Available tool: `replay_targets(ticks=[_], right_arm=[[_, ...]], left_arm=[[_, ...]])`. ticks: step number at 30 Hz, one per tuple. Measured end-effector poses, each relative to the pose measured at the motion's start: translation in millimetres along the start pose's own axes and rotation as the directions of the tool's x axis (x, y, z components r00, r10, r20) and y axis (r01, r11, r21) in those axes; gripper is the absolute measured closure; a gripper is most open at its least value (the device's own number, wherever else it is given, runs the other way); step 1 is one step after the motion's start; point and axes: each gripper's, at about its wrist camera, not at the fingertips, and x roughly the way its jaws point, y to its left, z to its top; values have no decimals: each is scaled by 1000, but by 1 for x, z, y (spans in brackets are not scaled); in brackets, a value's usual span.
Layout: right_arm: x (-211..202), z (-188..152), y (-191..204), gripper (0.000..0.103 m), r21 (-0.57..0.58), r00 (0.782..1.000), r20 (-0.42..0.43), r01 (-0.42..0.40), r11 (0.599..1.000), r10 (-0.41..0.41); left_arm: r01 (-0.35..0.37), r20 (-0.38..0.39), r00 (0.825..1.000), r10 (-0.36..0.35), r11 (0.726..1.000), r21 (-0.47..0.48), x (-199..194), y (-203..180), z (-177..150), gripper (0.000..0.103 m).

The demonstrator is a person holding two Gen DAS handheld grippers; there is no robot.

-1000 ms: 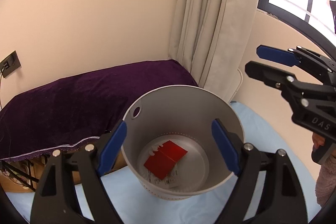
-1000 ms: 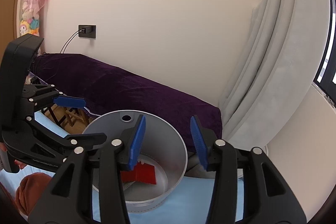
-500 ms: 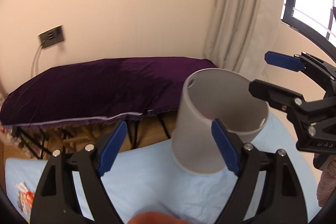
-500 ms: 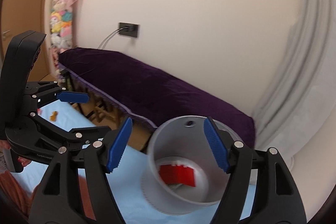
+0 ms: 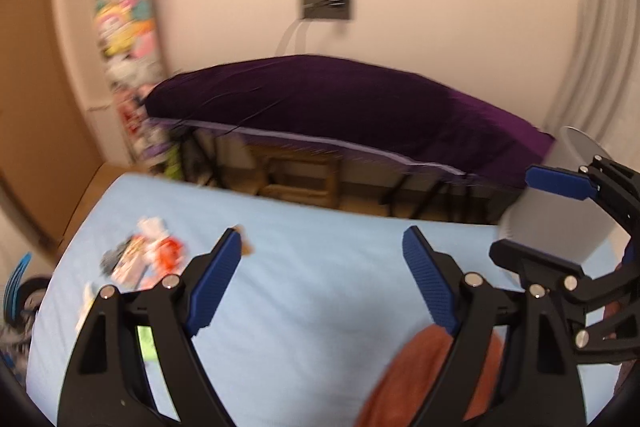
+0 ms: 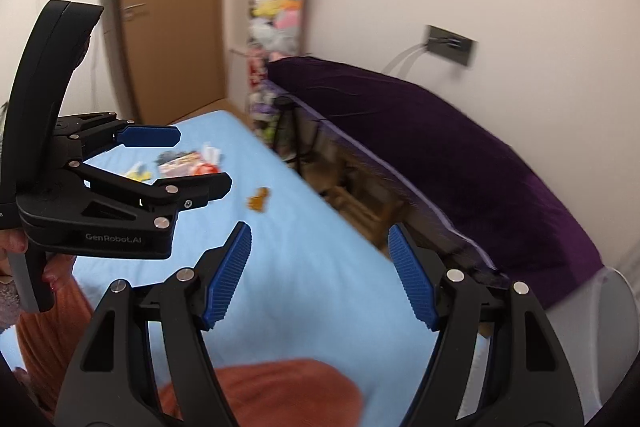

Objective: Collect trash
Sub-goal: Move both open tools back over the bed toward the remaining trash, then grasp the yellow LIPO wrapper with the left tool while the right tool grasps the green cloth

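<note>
Whereas a second ago both views looked down into the grey bin and the red scrap inside it, they now face the light blue sheet [image 5: 320, 287], and the bin [image 5: 560, 223] sits at the right edge of the left wrist view and at the lower right edge of the right wrist view. Left gripper [image 5: 322, 273]: jaws wide apart as before, nothing between them. Right gripper [image 6: 318, 267]: jaws apart and empty, having just been opening from a narrower set. Trash pile [image 5: 140, 259], left of centre in the left wrist view: blurred wrappers in white, red, orange and grey, with a yellow piece [image 6: 138, 173] beside them. One small brown scrap [image 6: 259, 202] lies apart from the pile, on the sheet.
</note>
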Motion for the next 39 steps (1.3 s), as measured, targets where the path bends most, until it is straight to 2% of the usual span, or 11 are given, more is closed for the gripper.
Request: replay_targets(ticks=[6,9,14,19,22,31,39], right_arm=[[51,18,94,35,-60,987,-17,-159,986,158],[79,24,140,35,-91,974,-35,-225,970,223],[126,23,206,35,-142,956,-84,-290,946,281],[173,9,255,35,-134,939,-147,-330,934,311],[205,0,276,35,-127,930,-183,-344,930,319],[276,-27,319,35,-209,913,-286,-355,911,290],[330,-52,346,36,-255,882,-370,-398,881,291]], left_arm=[[-162,-70,986,153,977,-139,-12,110,-50,20],[-229,-121,971,208,952,-201,-15,161,-80,20],[-310,-212,944,253,900,-306,-15,235,-129,20],[-341,-292,927,236,857,-387,2,284,-169,20],[-348,-336,917,216,844,-408,18,299,-188,20],[-359,-438,889,132,795,-489,74,339,-229,20],[-379,-518,851,81,778,-501,112,356,-248,20]])
